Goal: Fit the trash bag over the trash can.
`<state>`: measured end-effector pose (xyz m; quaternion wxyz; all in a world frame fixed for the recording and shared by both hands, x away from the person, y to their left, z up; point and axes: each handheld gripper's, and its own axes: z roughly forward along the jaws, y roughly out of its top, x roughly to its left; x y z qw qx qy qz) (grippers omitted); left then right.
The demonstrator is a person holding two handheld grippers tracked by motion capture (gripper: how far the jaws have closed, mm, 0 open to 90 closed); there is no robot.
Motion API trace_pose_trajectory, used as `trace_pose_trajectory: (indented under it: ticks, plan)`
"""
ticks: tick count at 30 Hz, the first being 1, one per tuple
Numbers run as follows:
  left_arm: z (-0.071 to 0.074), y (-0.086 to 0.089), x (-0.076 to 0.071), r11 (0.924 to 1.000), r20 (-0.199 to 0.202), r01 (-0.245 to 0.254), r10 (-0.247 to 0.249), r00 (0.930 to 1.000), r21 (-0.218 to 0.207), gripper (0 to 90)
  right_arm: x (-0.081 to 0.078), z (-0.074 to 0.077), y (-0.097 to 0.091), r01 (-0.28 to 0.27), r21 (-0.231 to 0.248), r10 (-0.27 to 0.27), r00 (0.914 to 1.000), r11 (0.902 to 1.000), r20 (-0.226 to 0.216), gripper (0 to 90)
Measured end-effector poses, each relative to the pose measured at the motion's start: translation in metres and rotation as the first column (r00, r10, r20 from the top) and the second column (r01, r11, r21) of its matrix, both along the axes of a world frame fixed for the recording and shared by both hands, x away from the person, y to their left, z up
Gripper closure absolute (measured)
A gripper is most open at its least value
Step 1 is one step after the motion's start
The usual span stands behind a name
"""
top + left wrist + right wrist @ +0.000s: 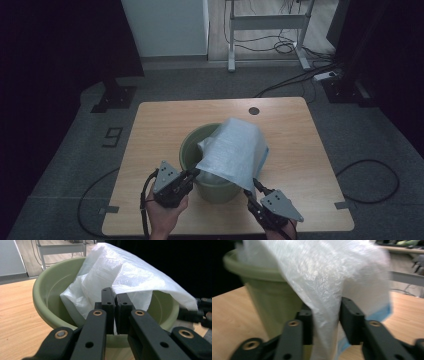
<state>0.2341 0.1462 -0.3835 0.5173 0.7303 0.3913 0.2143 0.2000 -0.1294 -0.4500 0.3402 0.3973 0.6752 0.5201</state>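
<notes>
Because the plastic bag (234, 150) is thin, light and slippery, its edge is the best place to hold. The left tongs (114, 305) pinch that edge at the green bucket (191, 145) rim; the right tongs (325, 315) stand half open around a hanging fold, not yet pressing it.

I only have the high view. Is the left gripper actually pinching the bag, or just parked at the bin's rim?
Observer: Pinching. Its own view shows the left gripper with fingers shut on the bag edge, above the near rim of the bin.
Operator: And the other one?
Observer: In its own view the right gripper has a fold of bag hanging between its fingers, outside the bin wall. They stand apart; I cannot tell whether they press it.
Operator: Any bag inside the bin?
Observer: Yes, the left gripper view shows a crumpled fold hanging down inside it.
</notes>
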Motion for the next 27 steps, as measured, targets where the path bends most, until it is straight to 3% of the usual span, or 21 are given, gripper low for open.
trace_pose_trajectory:
  ticks: [1,3,6,11,13,14,19,27]
  plan:
    - [0.0,0.0,0.0,1.0,0.0,0.0,0.0,1.0,0.0,86.6,0.0,0.0,0.0,0.0,0.0,0.0,1.0,1.0,0.0,68.1]
    - [0.001,-0.001,-0.001,1.0,0.003,0.006,-0.006,1.0,0.003,86.5,0.002,0.006,-0.007,0.042,0.003,-0.042,0.9989,0.9991,0.021,77.2]
    - [0.001,-0.002,-0.001,0.9999,0.006,0.016,-0.016,0.9999,0.005,86.3,0.005,0.012,-0.011,0.064,-0.002,-0.064,0.9971,0.998,0.042,79.5]
    - [0.003,-0.004,-0.001,0.9997,0.013,0.022,-0.022,0.9997,0.003,86.2,0.016,0.042,-0.02,0.102,0.0,-0.101,0.9879,0.9948,0.117,81.1]
    - [0.003,-0.004,-0.002,0.9997,0.014,0.023,-0.023,0.9996,0.001,86.1,0.018,0.048,-0.021,0.101,0.0,-0.1,0.9862,0.9949,0.131,81.3]
    - [0.003,-0.003,-0.002,0.9997,0.015,0.024,-0.024,0.9996,-0.003,86.0,0.02,0.06,-0.021,0.096,0.002,-0.095,0.982,0.9954,0.163,83.4]
    - [0.004,-0.001,-0.004,0.9994,0.017,0.034,-0.034,0.9993,-0.008,86.3,0.027,0.088,-0.013,0.061,0.001,-0.059,0.9738,0.9982,0.219,87.4]
    - [0.004,0.008,-0.009,0.9995,0.023,0.025,-0.024,0.9994,-0.02,85.9,0.038,0.113,0.006,0.0,0.027,-0.007,0.9658,0.9996,0.259,88.1]
